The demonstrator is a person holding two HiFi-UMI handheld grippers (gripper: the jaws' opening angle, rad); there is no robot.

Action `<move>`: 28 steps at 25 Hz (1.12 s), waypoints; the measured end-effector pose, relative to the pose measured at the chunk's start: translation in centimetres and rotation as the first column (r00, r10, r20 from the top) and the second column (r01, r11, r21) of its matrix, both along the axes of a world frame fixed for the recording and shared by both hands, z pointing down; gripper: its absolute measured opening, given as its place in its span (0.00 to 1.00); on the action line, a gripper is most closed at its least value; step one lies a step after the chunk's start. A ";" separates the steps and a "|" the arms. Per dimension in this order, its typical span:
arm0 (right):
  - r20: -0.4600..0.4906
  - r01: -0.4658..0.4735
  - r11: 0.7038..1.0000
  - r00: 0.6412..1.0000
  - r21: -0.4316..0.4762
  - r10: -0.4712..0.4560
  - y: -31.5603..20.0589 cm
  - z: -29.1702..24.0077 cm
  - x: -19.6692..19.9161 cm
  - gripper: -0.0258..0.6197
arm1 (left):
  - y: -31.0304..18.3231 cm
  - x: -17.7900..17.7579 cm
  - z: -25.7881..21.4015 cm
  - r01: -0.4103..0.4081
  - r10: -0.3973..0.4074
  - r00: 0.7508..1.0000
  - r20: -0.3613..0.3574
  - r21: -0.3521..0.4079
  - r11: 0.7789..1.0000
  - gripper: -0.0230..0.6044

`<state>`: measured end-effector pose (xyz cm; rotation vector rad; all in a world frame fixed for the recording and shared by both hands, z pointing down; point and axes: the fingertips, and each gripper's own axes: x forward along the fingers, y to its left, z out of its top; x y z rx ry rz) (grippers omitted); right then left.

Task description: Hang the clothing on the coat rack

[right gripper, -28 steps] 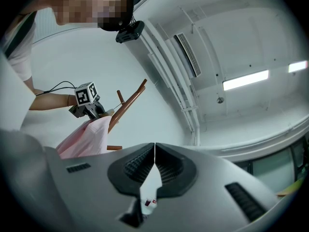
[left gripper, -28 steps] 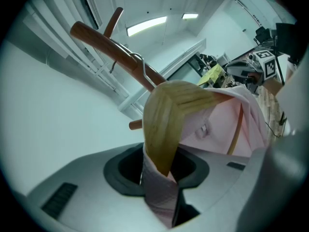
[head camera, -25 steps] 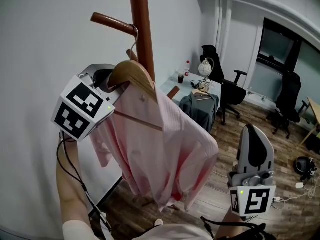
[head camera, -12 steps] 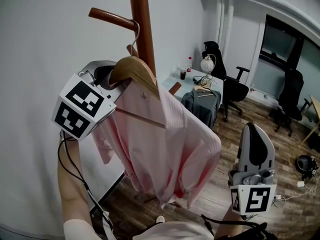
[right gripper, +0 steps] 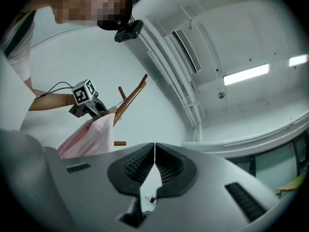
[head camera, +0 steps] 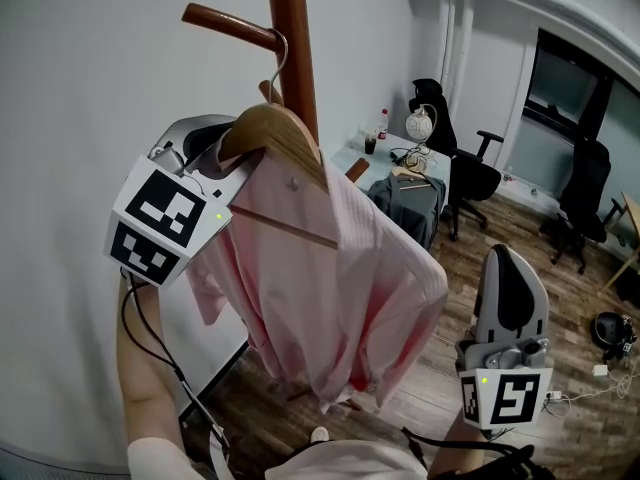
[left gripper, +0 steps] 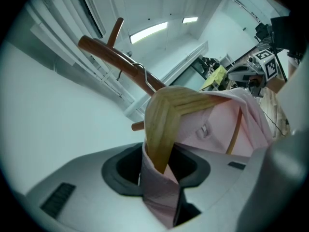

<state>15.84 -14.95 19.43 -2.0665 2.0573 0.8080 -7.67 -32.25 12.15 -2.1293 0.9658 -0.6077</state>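
The hanger (head camera: 275,133) and the shirt (head camera: 330,288) sit a bit higher in the head view than a second ago, and the left claw (left gripper: 155,166) has just been opening its jaws a little. The right claw (right gripper: 154,151) has not moved.

The pink shirt hangs on the wooden hanger, just beside the pole of the rack (head camera: 290,68). The wire hook (head camera: 281,53) looks looped over the peg (head camera: 225,26), close to the pole. I cannot tell if it rests its full weight there yet.

One end of the hanger and some shirt cloth are between the left claw's jaws. They seem to hold them, but more loosely.

To do this well, I think the hook should drop right down onto the peg first. Then the jaws can open slowly, so the hanger does not swing or tip. The cloth is caught in there too, so the claw should slide back gently and not drag the shirt off. If the hook only sits on the edge of the peg, the whole thing could fall.

The left arm reaches up from below. Its claw points about level at the rack, with the marker cube facing the head camera.

The right claw waits low on the right, well apart from the shirt. It points up, and its jaws are closed with nothing in them
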 end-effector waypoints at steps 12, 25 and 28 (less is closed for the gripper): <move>-0.002 0.019 1.000 1.000 -0.012 -0.019 -0.4 0.2 -0.5 0.07 | 0.9 -0.8 -0.7 0.001 0.000 1.000 -0.023 0.055 0.999 0.38; 0.002 0.026 1.000 1.000 -0.006 -0.026 -0.3 0.4 -0.4 0.07 | 2.5 -1.3 -1.1 -0.025 0.031 0.998 -0.057 0.100 0.995 0.40; 0.001 0.035 0.999 0.999 -0.004 -0.035 -0.3 0.4 -0.5 0.07 | 3.0 -1.6 -1.0 -0.014 0.021 0.998 -0.056 0.120 0.993 0.40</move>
